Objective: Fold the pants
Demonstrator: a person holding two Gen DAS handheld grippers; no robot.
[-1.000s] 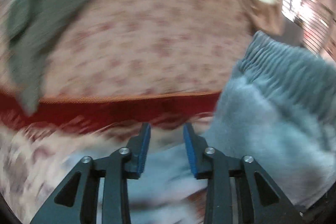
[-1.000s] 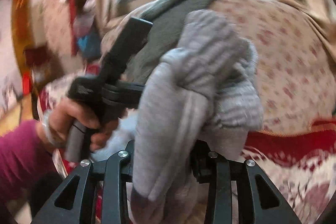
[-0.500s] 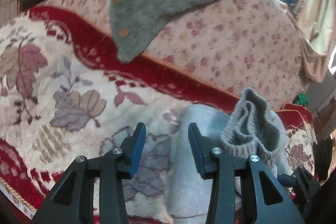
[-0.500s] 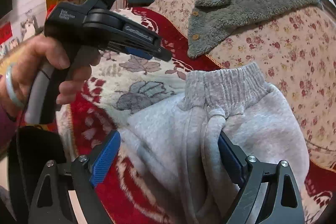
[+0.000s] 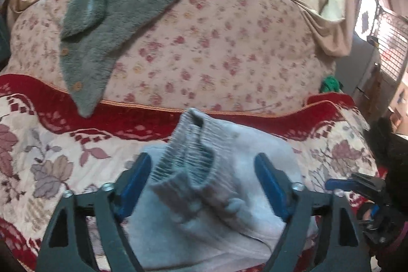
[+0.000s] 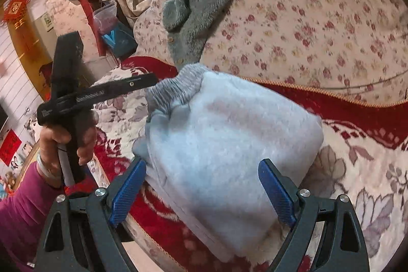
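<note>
Light grey pants (image 6: 229, 144) are lying in a compact folded bundle on a sofa seat covered with a red and cream floral blanket (image 6: 357, 170), near the seat's front edge and just short of the red border below the backrest. The ribbed elastic waistband (image 5: 188, 157) is sitting on top, facing the floral backrest cushion (image 5: 216, 55).

The left hand-held gripper (image 5: 204, 185) is hovering with its blue pads spread wide on either side of the waistband, gripping nothing. The right hand-held gripper (image 6: 201, 193) is likewise standing open, straddling the bundle's near edge without pinching it.

The folding is looking essentially finished; at most a little tidying of the bunched waistband seems to be left.

A grey-green fleece garment (image 5: 114, 17) is draping over the backrest. The pant legs are tucked out of sight inside the bundle, so the neatness of the inner folds cannot be judged, and the bundle's underside is hidden.
</note>
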